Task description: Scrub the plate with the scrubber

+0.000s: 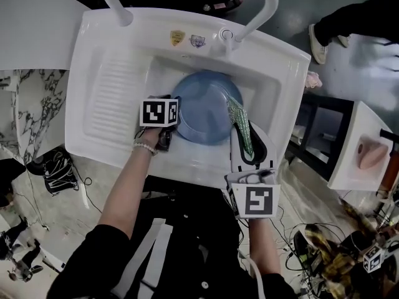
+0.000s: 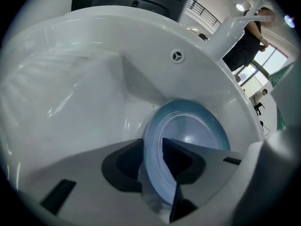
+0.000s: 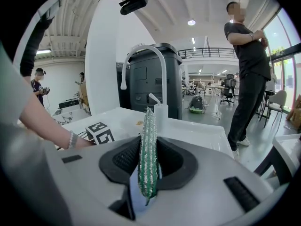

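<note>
A round blue plate (image 1: 206,108) lies tilted in the white sink basin (image 1: 187,61). My left gripper (image 1: 171,122) is shut on the plate's left rim. In the left gripper view the plate (image 2: 188,135) stands on edge between the jaws of that gripper (image 2: 162,173). A flat green glittery scrubber (image 1: 240,126) rests against the plate's right edge, with my right gripper (image 1: 246,145) shut on it. Seen from the right gripper view, the scrubber (image 3: 148,154) sticks up edge-on between the jaws of the right gripper (image 3: 148,166).
A white tap (image 1: 262,5) arches over the basin's back right, and a second white pipe (image 1: 112,2) curves at the back left. A ribbed drainboard (image 1: 115,98) is left of the basin. A person (image 3: 247,55) stands beyond the sink. Cables (image 1: 312,242) lie on the floor.
</note>
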A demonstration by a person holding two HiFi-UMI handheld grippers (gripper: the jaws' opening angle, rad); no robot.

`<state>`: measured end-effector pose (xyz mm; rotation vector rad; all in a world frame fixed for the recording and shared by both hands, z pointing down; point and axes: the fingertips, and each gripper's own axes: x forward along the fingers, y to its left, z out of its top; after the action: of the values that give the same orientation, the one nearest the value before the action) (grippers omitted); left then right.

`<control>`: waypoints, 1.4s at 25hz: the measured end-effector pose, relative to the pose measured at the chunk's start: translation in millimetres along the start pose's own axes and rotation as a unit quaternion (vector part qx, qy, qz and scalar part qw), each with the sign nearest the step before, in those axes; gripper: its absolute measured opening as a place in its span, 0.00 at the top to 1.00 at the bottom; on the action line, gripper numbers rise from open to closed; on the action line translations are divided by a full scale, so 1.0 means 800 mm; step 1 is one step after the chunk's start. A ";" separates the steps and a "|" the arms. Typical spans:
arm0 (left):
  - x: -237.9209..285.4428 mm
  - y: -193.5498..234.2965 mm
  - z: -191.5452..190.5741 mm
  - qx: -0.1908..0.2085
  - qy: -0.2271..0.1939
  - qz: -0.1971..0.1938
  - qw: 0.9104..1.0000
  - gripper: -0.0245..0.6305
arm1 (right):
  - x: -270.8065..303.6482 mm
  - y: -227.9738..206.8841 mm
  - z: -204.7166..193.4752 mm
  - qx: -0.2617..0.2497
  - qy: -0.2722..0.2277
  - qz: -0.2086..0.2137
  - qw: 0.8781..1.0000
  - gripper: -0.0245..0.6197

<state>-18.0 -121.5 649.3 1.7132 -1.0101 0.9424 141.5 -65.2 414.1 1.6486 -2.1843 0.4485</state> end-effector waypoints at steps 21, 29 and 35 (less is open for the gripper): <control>0.009 0.000 -0.029 -0.076 0.048 -0.069 0.994 0.94 | -0.003 0.009 -0.006 0.003 0.005 -0.010 1.000 0.81; -0.001 -0.011 -0.013 -0.085 0.021 -0.097 0.991 0.93 | -0.005 0.008 -0.010 0.003 -0.004 -0.010 1.000 0.81; -0.021 -0.013 -0.004 -0.081 0.010 -0.112 0.990 0.92 | -0.007 0.018 0.007 -0.012 -0.030 -0.012 0.999 0.81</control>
<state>-15.4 -111.7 631.6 1.6369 -0.8365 0.7115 128.9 -59.1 405.8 1.6959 -2.2016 0.3696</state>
